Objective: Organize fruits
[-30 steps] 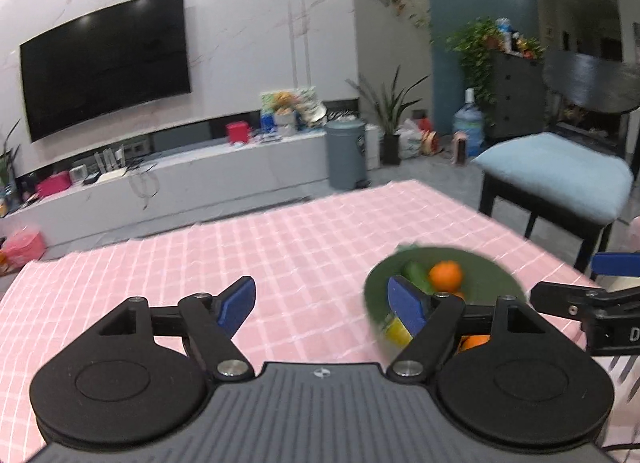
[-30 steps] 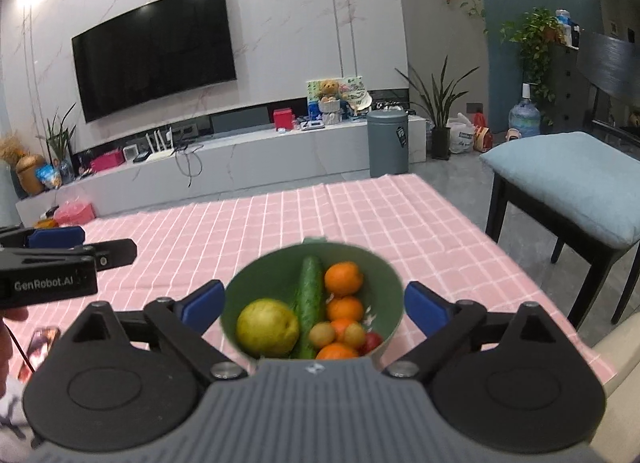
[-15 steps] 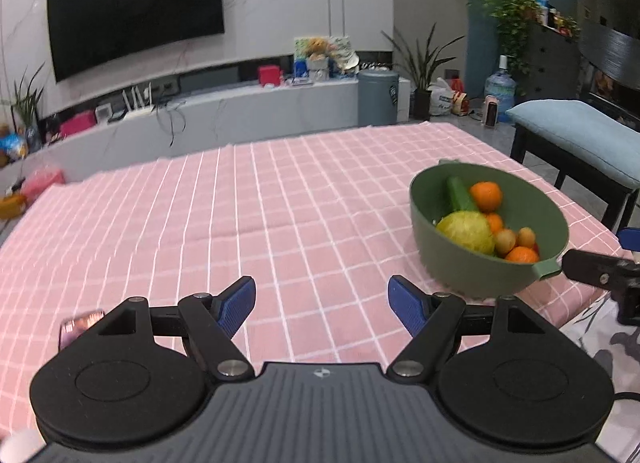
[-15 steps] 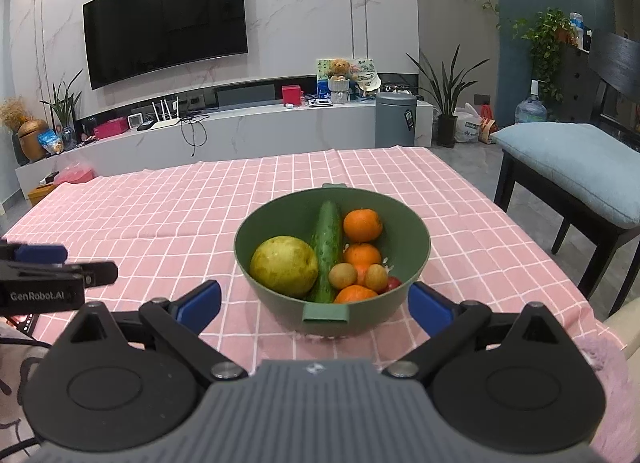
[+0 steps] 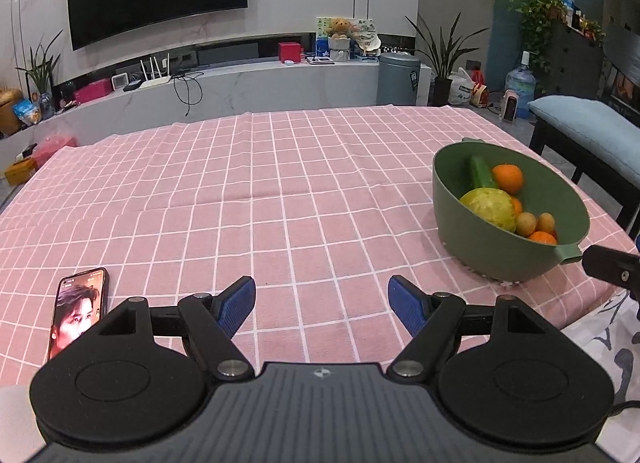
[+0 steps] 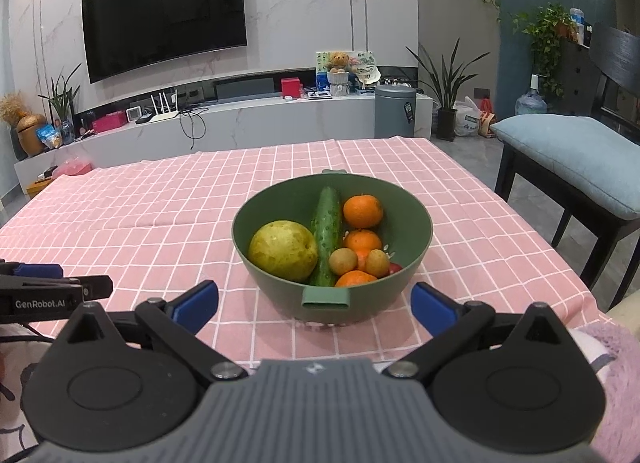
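A green bowl point(image 6: 416, 231) stands on the pink checked tablecloth point(image 6: 160, 215). It holds a yellow-green round fruit point(image 6: 283, 249), a cucumber point(image 6: 328, 229), several oranges point(image 6: 363, 211), two small brown fruits point(image 6: 343, 261) and a bit of red fruit. My right gripper point(image 6: 315, 303) is open and empty, just in front of the bowl's near handle. My left gripper point(image 5: 322, 303) is open and empty over bare cloth, left of the bowl point(image 5: 472, 231). The right gripper's tip shows at the right edge of the left wrist view.
A phone point(image 5: 78, 311) with a lit screen lies on the cloth at the near left. A chair with a blue cushion point(image 6: 568, 163) stands right of the table. A TV wall and low shelf are behind.
Both grippers have pulled back toward the table's near edge and tilted level. The bowl now sits farther ahead of each; the phone has come into the left view. Jaws stayed open.
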A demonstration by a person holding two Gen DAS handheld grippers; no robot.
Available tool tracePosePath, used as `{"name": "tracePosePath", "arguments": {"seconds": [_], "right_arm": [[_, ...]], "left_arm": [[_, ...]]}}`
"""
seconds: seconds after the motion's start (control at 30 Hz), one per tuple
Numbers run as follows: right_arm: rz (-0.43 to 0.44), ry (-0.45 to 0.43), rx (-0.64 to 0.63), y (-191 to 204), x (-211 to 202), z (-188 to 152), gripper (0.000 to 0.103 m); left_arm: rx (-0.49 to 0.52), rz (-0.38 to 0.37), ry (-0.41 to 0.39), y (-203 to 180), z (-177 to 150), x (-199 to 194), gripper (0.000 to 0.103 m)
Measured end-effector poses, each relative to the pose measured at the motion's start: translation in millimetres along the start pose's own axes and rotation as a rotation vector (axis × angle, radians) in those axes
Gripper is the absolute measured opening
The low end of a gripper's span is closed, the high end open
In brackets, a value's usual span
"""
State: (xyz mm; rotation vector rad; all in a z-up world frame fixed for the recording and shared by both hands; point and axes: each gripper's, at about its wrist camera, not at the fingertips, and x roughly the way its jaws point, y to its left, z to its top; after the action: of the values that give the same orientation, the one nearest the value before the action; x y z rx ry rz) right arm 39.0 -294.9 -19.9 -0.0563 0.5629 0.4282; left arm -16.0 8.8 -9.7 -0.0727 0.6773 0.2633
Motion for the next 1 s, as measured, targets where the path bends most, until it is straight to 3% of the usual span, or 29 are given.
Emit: {"name": "tracePosePath", "arguments": {"seconds": [1.0], "right_arm": [[-0.013, -0.024, -0.020, 5.1, -6.2, -4.3, 0.099]], "left_arm": [[0.028, -0.016, -0.016, -6.7, 3.2, -0.9, 0.089]]}}
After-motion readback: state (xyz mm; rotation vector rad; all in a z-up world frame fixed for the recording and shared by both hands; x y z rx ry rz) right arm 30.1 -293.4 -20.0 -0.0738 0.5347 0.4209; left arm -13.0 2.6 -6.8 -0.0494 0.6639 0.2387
